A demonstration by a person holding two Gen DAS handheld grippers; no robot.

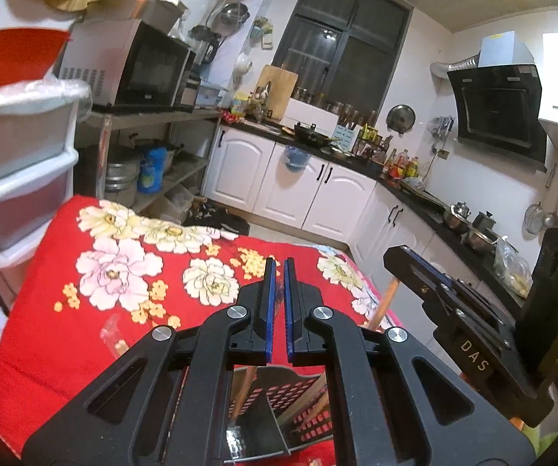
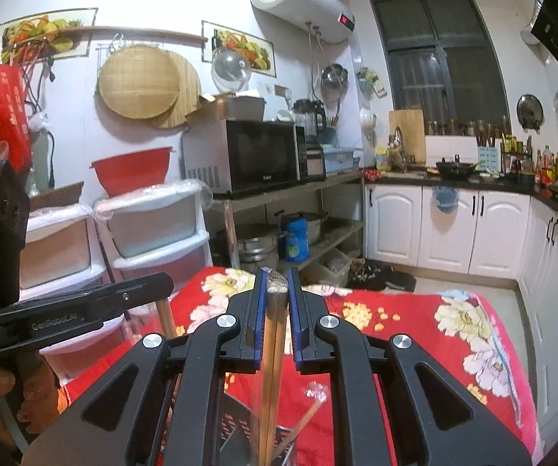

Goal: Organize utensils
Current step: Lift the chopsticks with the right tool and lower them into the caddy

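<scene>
— Tablecloth (image 1: 84,334), red and flowered, spreads under both your grippers; what stands on it?

— Your perforated metal holder (image 1: 279,407), just below the jaws.

— Left gripper (image 1: 280,268)?

— Clenched on nothing.

— Right gripper (image 2: 277,275)?

— Clamped on plastic-wrapped chopsticks (image 2: 273,349), which angle down toward the holder.

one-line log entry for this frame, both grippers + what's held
left gripper: shut, empty | right gripper: shut on wrapped chopsticks | metal utensil holder: below both, on red floral cloth
</scene>
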